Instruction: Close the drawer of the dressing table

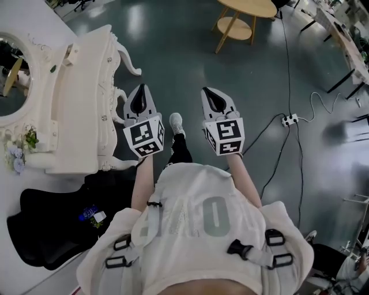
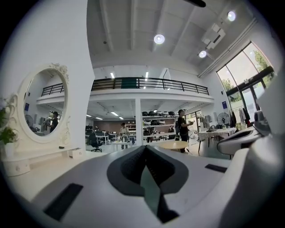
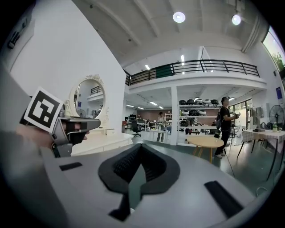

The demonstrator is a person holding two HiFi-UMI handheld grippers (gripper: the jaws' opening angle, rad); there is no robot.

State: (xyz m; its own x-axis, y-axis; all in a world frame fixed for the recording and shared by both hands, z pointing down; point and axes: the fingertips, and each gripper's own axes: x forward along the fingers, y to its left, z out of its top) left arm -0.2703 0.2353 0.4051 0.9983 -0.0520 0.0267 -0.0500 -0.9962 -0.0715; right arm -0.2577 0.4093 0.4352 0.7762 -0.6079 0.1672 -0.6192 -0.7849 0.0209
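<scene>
The white dressing table (image 1: 81, 86) stands at the left in the head view, with its oval mirror (image 1: 11, 80) at the far left edge. Two small knobs (image 1: 104, 117) show on its front; I cannot tell how far a drawer stands out. My left gripper (image 1: 142, 87) is shut and empty, just right of the table's front. My right gripper (image 1: 209, 90) is shut and empty, further right over the floor. In the left gripper view the jaws (image 2: 144, 148) meet, and the mirror (image 2: 44, 104) is at the left. The right gripper (image 3: 141, 146) sees the mirror (image 3: 89, 100) and the left gripper's marker cube (image 3: 42, 109).
A black chair (image 1: 52, 224) sits by the table's near end. A round wooden table (image 1: 248, 8) stands far ahead. A power strip (image 1: 289, 120) with cables lies on the floor at the right. A person (image 3: 224, 120) stands in the distance. My shoe (image 1: 176, 122) is between the grippers.
</scene>
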